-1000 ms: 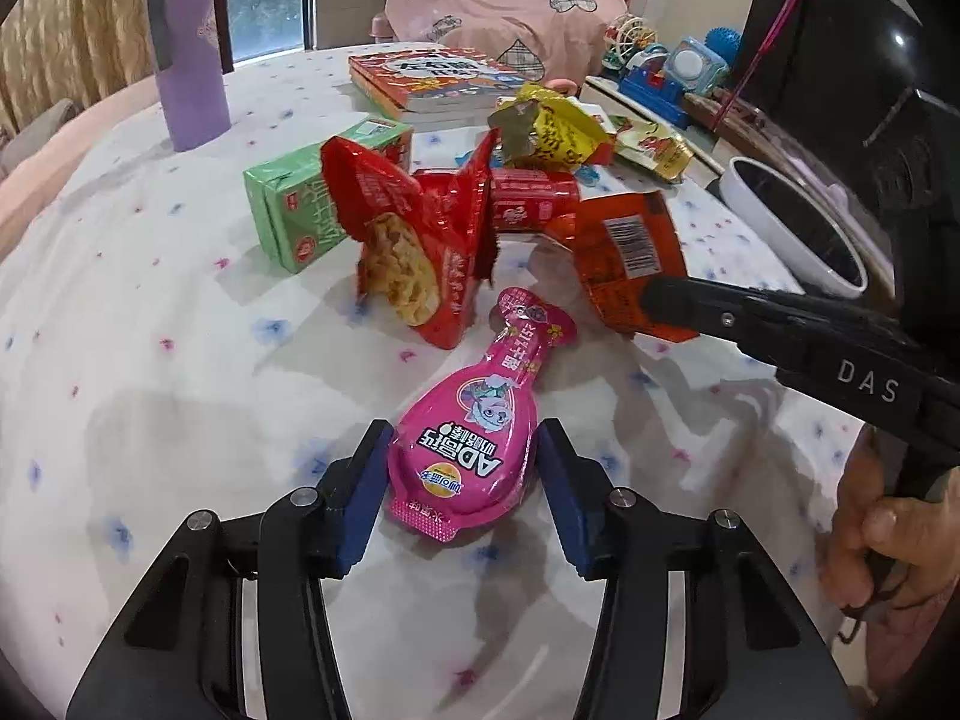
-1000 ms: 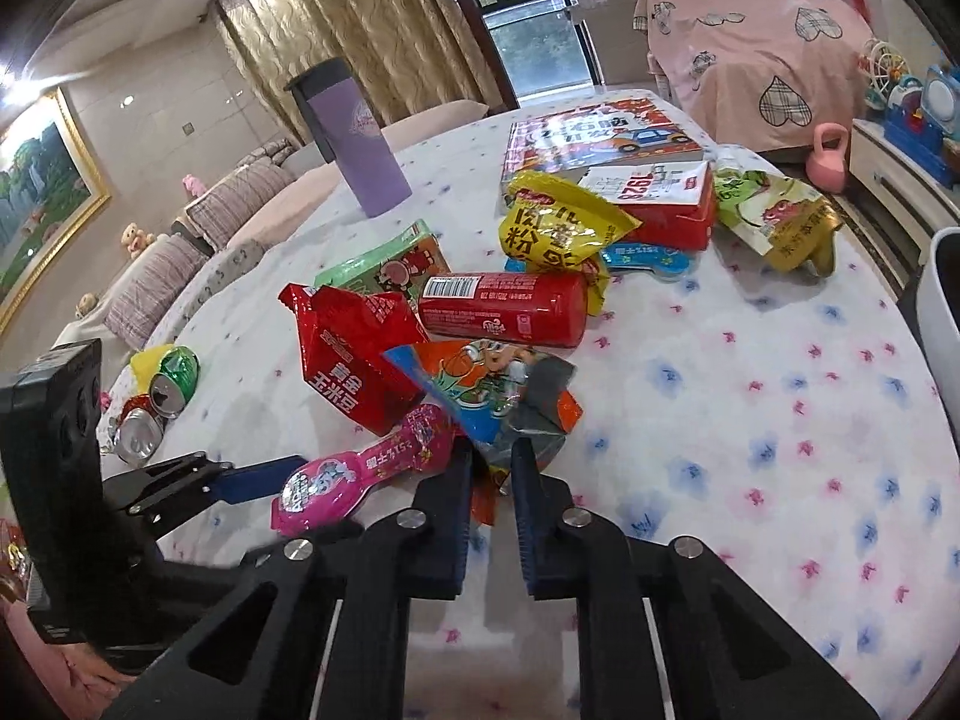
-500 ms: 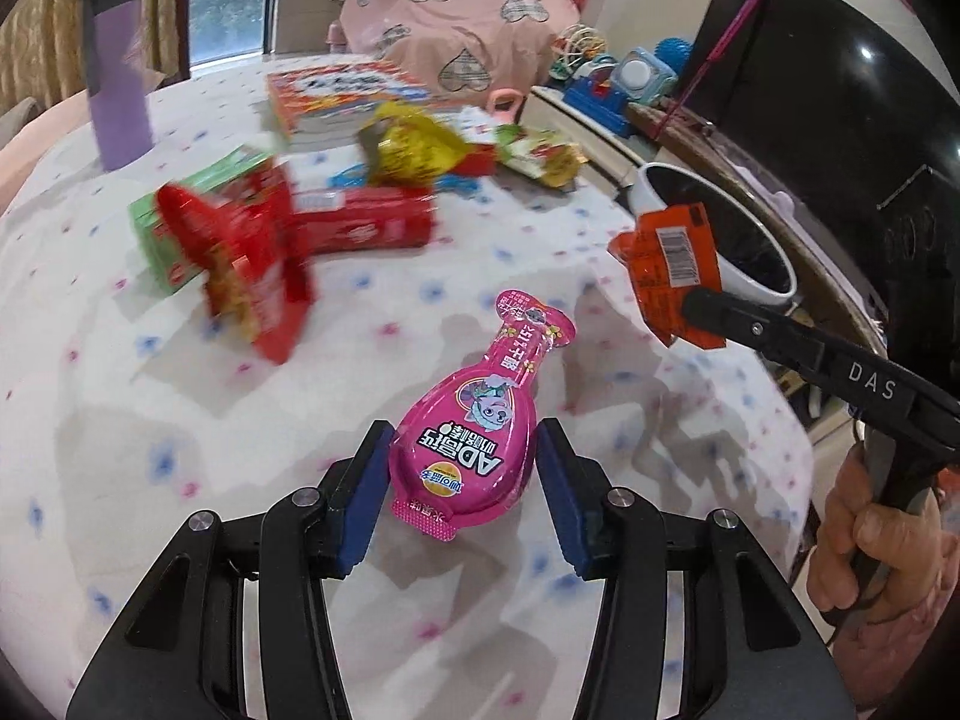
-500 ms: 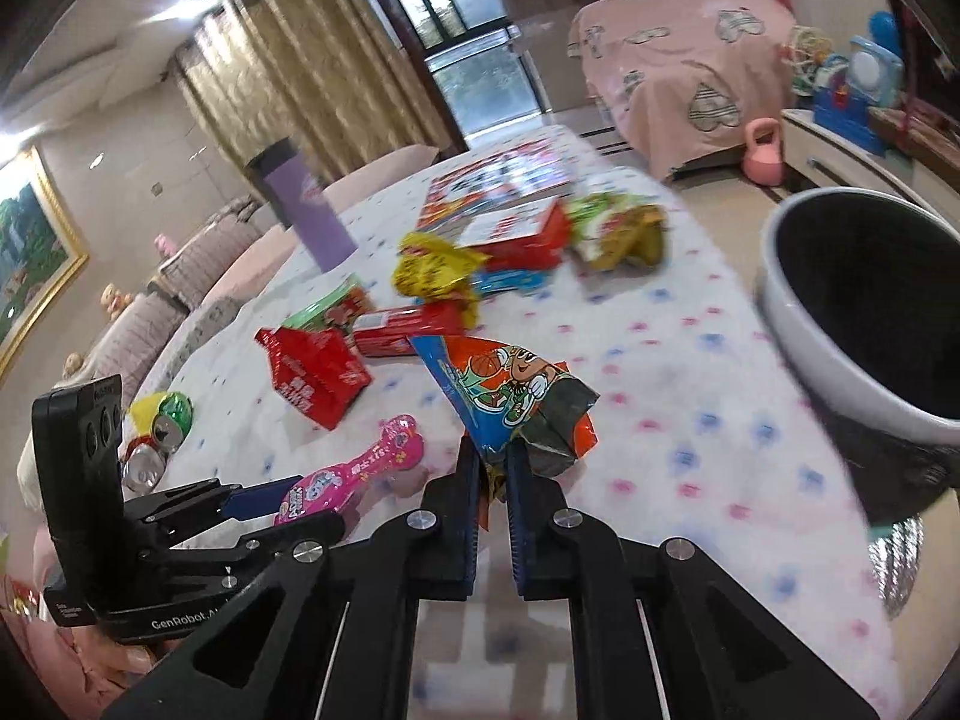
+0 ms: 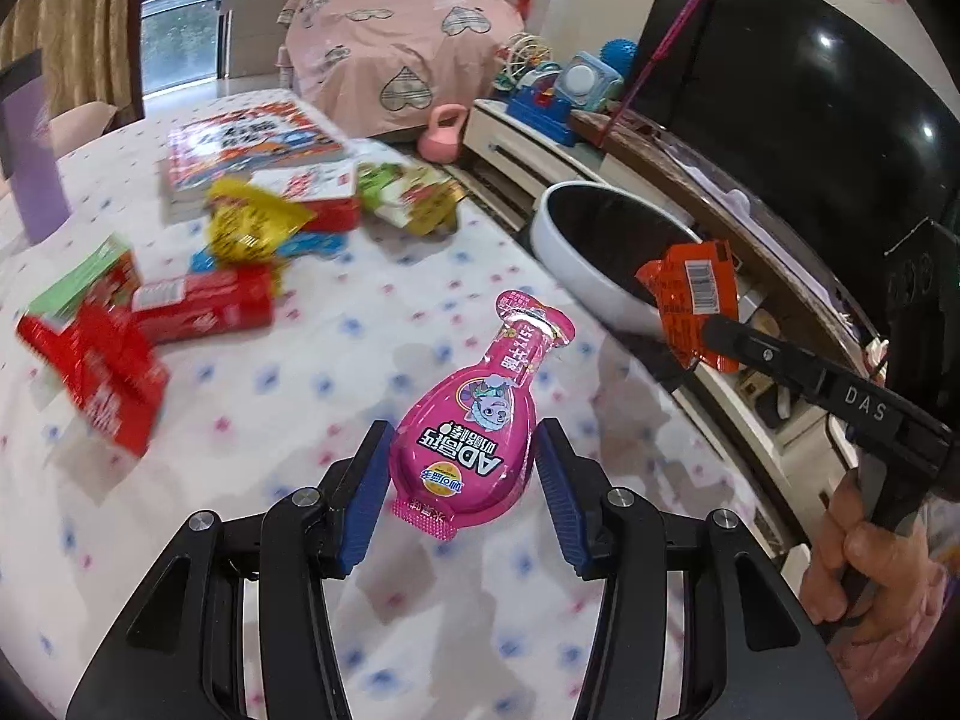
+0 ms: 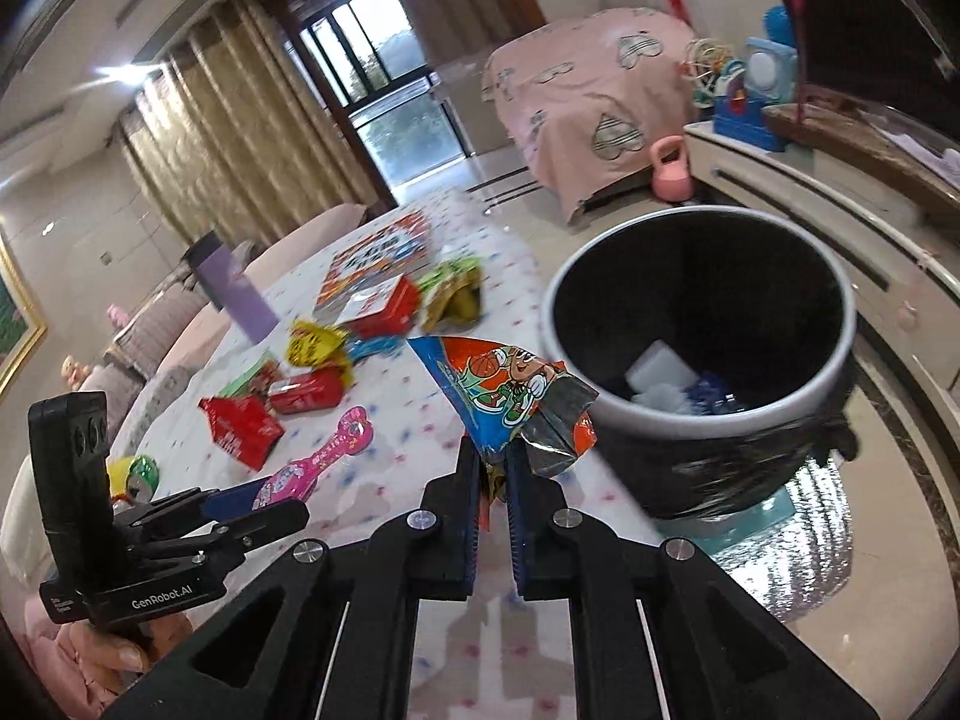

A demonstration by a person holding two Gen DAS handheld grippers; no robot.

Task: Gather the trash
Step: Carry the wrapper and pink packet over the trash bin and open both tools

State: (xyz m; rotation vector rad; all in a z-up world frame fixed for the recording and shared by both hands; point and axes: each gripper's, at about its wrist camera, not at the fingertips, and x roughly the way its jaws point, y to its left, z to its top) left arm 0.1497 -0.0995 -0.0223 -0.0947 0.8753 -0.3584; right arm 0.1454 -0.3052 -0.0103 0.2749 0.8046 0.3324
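A: We note the left gripper (image 5: 459, 495) first. The pink pouch (image 5: 474, 420) sits between its blue fingers (image 5: 363, 501), wide end nearest the camera, narrow neck pointing away. The fingers stand at a middling width and hold it by its two edges, clear of the surface (image 5: 300, 372).

B: Agreed. In the right wrist view we see that same pouch (image 6: 315, 468) sticking out ahead of the left gripper (image 6: 240, 501), over the cloth.

A: Right gripper (image 6: 493, 480): fingers (image 6: 465, 510) closed to a narrow slit, pinching an orange and blue snack wrapper (image 6: 510, 396) by its lower end. The wrapper fans upward above the fingertips.

B: We place the wrapper just beside the near rim of the trash bin (image 6: 600, 276), at the surface's edge. From the left wrist view the wrapper (image 5: 690, 300) overlaps the bin (image 5: 576, 264) opening, barcode side showing. Whether it is directly over the opening we cannot tell.

A: The bin is white outside with a black liner; a few pale and blue scraps lie at its bottom.

B: Surface: white cloth with small pink and blue dots. Farther back lie a red packet (image 5: 102, 378), a red tube-shaped pack (image 5: 204, 306), a yellow wrapper (image 5: 252, 228), a green carton (image 5: 78, 282), and a book (image 5: 246, 144). All motion-blurred.

A: Room: a pink heart-print cover (image 5: 390, 54) over furniture behind, a pink kettlebell (image 5: 444, 135) on the floor, a dark television (image 5: 780, 120) at right, curtains (image 6: 216, 162) and a window.
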